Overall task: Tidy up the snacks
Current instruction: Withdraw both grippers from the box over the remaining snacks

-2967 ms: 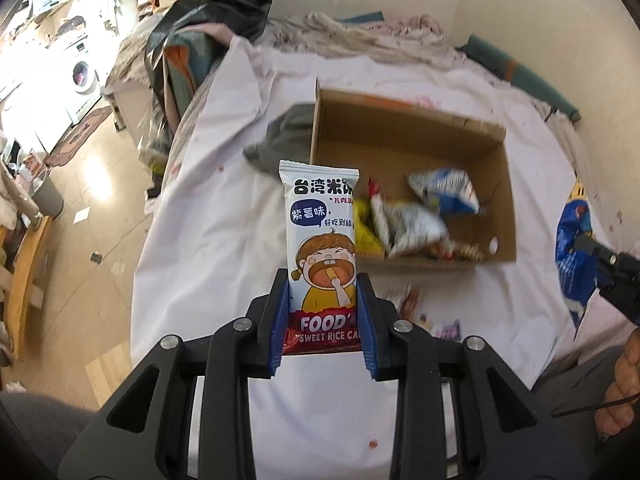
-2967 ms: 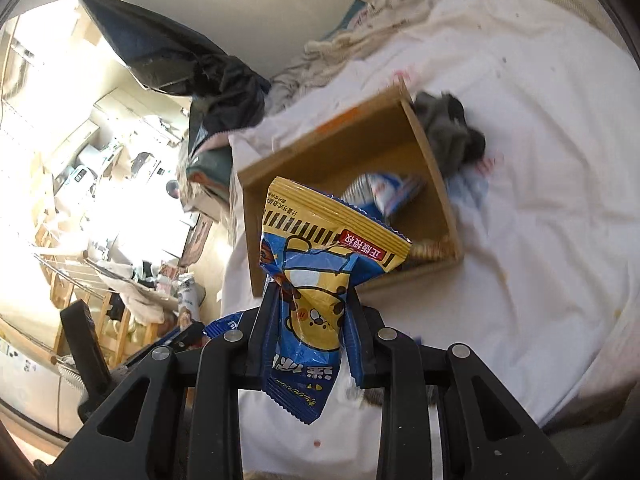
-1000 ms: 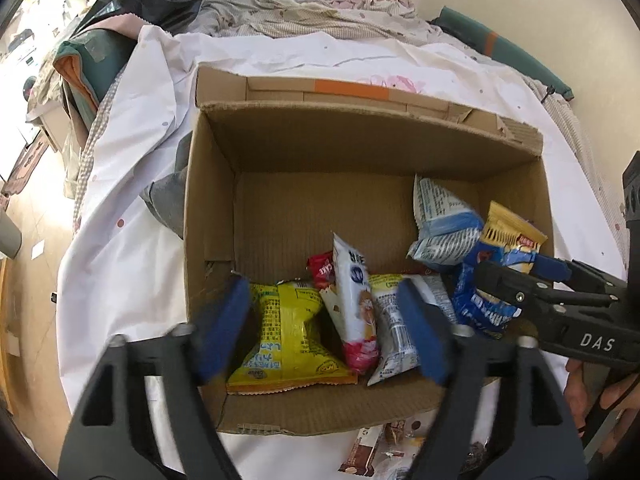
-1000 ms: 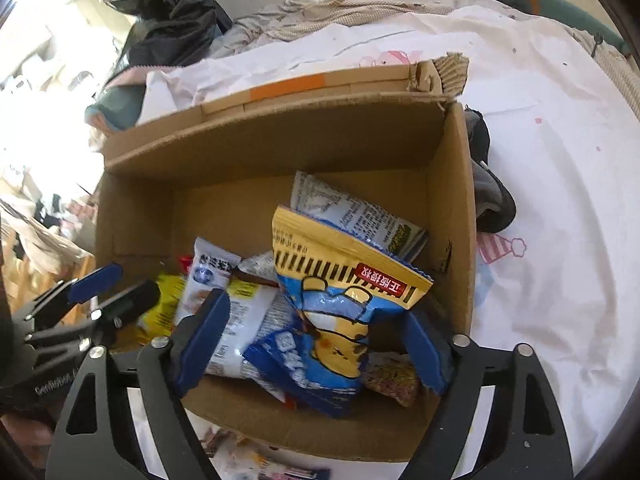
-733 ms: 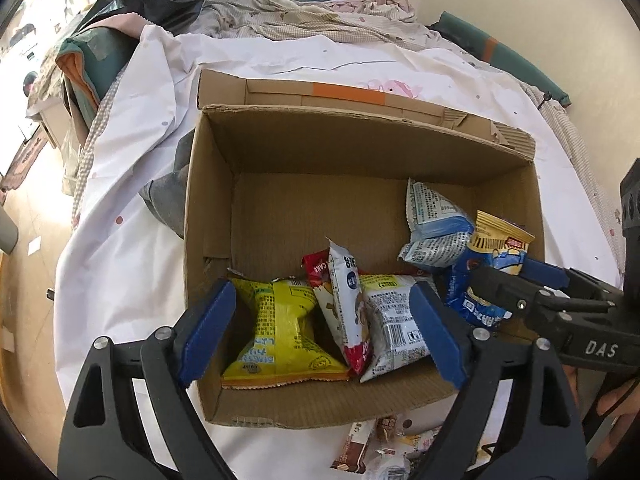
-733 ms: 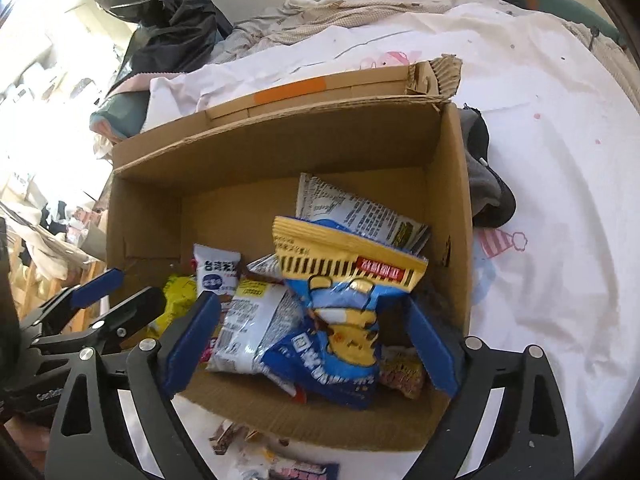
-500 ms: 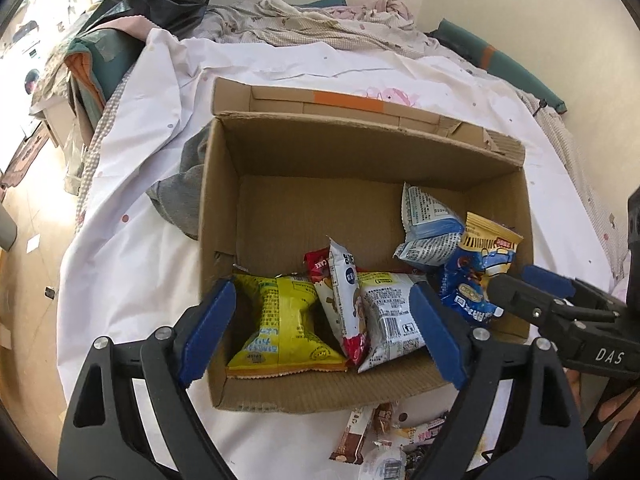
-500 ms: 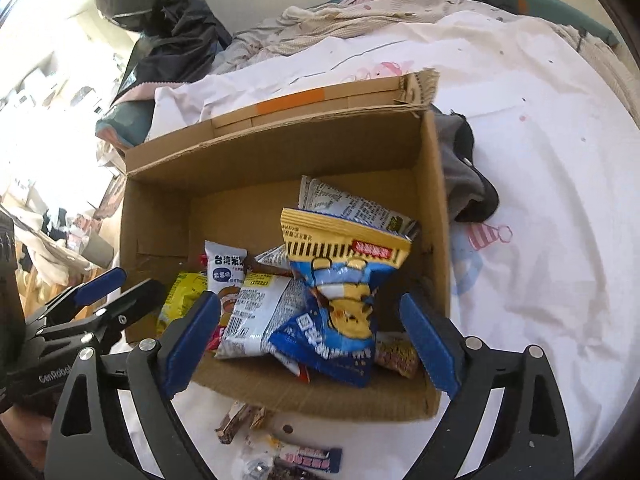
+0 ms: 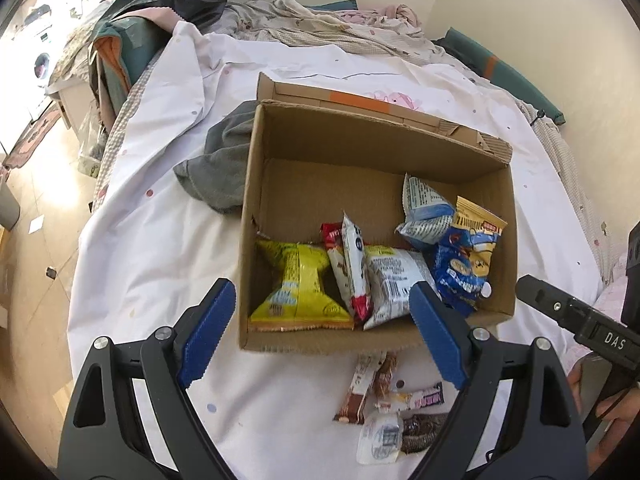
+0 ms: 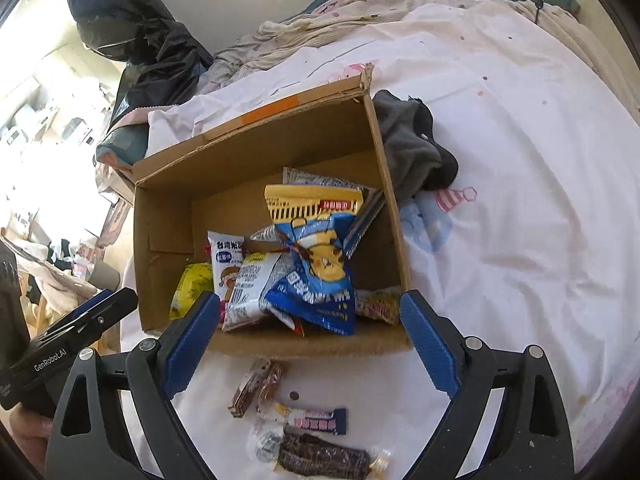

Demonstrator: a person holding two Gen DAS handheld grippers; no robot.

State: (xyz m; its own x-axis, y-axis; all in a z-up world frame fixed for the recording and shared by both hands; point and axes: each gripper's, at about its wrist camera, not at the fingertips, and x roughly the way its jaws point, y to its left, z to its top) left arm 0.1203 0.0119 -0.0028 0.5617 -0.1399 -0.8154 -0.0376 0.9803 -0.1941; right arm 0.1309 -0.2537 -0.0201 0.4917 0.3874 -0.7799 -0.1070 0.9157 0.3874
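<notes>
A cardboard box (image 9: 505, 248) (image 10: 384, 184) lies open on a white bed sheet. Inside it are a yellow packet (image 9: 298, 284), a white rice-cake packet (image 9: 354, 264) (image 10: 226, 258), a white-grey packet (image 9: 394, 280) and a blue-and-yellow packet (image 9: 466, 256) (image 10: 316, 256). My left gripper (image 9: 318, 336) hangs open and empty in front of the box's near wall. My right gripper (image 10: 308, 344) is open and empty too, above the sheet before the box. Several small loose snacks (image 9: 392, 404) (image 10: 304, 428) lie on the sheet just in front of the box.
A grey cloth (image 9: 224, 160) (image 10: 412, 148) lies against the box's side. Crumpled bedding (image 9: 328, 20) and a black bag (image 10: 136, 36) pile up at the far end of the bed. The floor (image 9: 36, 200) drops off at the left edge.
Both grippers, open and empty through the last second, have drawn back and up from the box. Three seconds ago each held a snack packet; those now lie in the box.
</notes>
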